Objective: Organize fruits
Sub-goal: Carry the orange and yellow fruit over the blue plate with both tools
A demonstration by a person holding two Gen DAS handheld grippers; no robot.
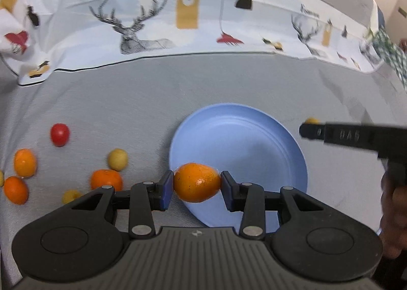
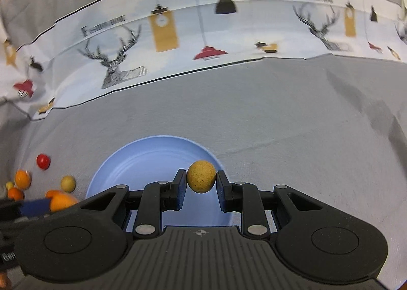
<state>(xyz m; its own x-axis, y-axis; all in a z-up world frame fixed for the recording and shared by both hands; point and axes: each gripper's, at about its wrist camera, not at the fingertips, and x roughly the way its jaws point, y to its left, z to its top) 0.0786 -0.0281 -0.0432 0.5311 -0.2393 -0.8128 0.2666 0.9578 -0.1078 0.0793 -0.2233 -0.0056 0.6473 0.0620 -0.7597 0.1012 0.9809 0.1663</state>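
Note:
My left gripper is shut on an orange tangerine, held over the near left rim of the blue plate. My right gripper is shut on a small yellow round fruit above the near right part of the same blue plate. In the left wrist view the right gripper reaches in from the right with the yellow fruit peeking behind its tip. Nothing lies on the plate. In the right wrist view the tangerine shows at the lower left beside a blue pad of the left gripper.
Loose fruits lie on the grey cloth left of the plate: a red tomato, orange tangerines, and small yellow fruits. A printed cloth with deer runs across the back. A person's hand is at the right edge.

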